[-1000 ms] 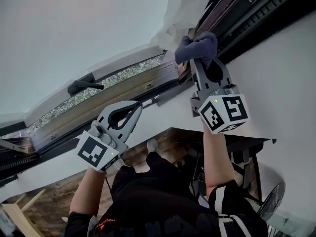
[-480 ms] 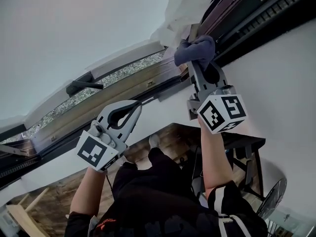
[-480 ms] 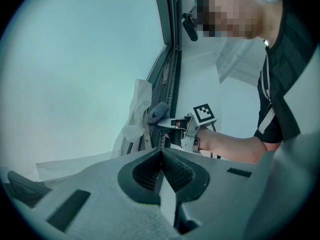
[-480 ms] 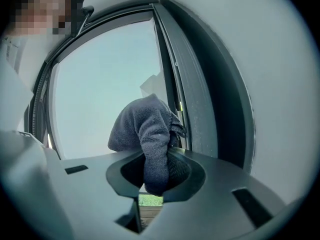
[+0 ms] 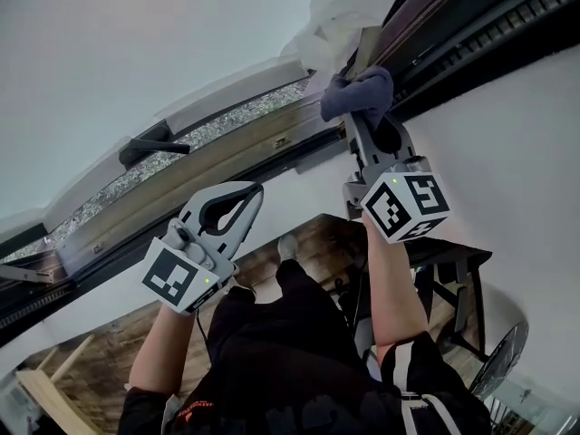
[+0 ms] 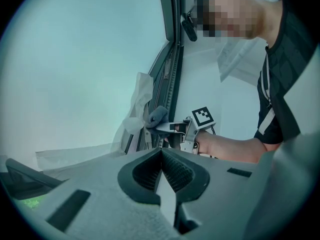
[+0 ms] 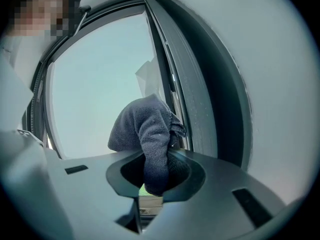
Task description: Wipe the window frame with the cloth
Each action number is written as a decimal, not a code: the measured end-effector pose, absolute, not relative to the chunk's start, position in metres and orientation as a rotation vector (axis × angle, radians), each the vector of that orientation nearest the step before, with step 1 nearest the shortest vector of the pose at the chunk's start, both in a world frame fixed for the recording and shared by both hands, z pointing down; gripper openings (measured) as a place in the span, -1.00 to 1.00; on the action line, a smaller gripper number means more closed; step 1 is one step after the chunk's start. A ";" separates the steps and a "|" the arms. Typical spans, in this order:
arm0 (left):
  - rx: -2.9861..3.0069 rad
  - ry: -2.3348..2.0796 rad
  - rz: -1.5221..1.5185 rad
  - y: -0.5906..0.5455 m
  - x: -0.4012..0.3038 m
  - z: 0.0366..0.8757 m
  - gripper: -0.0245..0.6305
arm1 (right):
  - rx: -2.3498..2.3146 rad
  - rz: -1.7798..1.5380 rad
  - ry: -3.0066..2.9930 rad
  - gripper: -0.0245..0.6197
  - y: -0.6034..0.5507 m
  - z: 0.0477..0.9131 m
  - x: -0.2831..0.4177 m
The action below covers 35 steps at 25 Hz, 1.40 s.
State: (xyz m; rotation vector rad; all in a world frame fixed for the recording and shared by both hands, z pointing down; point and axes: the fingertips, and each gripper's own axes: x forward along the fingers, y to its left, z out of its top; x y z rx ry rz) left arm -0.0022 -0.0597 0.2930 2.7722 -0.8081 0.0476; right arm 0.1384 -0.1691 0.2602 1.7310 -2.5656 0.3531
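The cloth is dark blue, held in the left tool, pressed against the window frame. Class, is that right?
No: the right tool holds the cloth, as the right gripper view shows. It is dark blue and pressed against the window frame.

The cloth (image 5: 358, 93) sits between the jaws of the right claw (image 5: 361, 120) and touches the window frame (image 5: 444, 30) near its corner. A plastic sheet (image 5: 340, 7) hangs just above the cloth. The left claw (image 5: 252, 191) is lower and to the left, apart from the frame. A handle (image 5: 149, 149) lies on the frame further left.
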 end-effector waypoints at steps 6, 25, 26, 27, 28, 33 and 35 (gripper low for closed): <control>2.749 -0.798 0.054 -0.055 -0.003 0.307 -0.87 | 1.729 0.405 -2.527 -0.76 -0.165 0.291 0.138; 2.696 -0.803 0.116 -0.044 -0.003 0.343 -0.87 | 1.711 0.599 -2.435 -0.76 -0.159 0.378 0.142; 2.688 -0.804 0.130 -0.043 -0.004 0.347 -0.87 | 1.712 0.607 -2.430 -0.76 -0.159 0.382 0.143; 2.679 -0.804 0.141 -0.042 -0.005 0.350 -0.87 | 1.713 0.614 -2.423 -0.76 -0.159 0.386 0.143; 2.676 -0.804 0.146 -0.041 -0.005 0.352 -0.87 | 1.713 0.620 -2.418 -0.76 -0.160 0.389 0.144; 2.697 -0.812 0.142 -0.040 -0.006 0.358 -0.87 | 1.704 0.653 -2.397 -0.76 -0.161 0.405 0.143; 2.695 -0.812 0.144 -0.039 -0.006 0.360 -0.87 | 1.700 0.662 -2.391 -0.76 -0.162 0.410 0.143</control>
